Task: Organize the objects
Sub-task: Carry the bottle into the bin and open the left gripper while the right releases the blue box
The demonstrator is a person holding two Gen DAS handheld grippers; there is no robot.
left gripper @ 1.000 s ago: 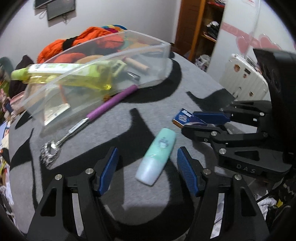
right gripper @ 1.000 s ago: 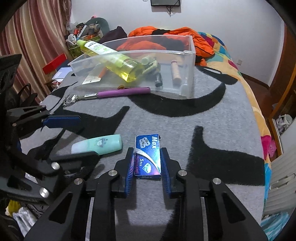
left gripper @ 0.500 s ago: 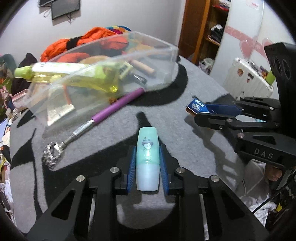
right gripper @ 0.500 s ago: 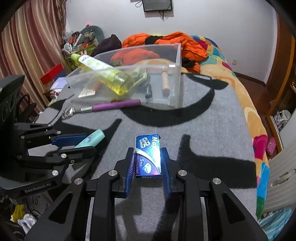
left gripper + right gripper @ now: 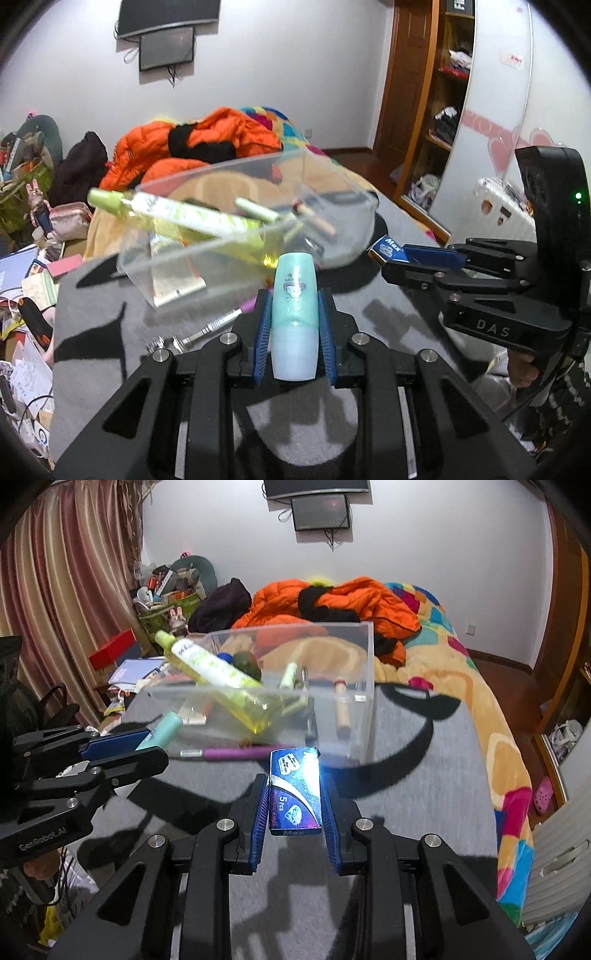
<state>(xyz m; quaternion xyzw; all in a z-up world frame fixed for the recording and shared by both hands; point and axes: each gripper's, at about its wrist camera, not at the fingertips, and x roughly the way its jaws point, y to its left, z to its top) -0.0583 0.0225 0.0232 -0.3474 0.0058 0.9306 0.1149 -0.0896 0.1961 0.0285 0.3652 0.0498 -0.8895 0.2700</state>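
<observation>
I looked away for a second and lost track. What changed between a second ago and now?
The left gripper, open around the mint tube a second ago, shut on it and lifted it off the grey blanket toward the clear bin. The right gripper kept its hold on the blue box and raised it too. The bin's contents and the purple-handled tool stayed put.

"Max" reads clear on the end of the blue box [image 5: 294, 792], with "5 PCS" printed on its face, and "Max" shows again on its tip in the left wrist view. "DAS" is stamped on the right gripper [image 5: 413, 258] body, and "GenRobot.AI" runs along the left gripper [image 5: 122, 747] body.
</observation>
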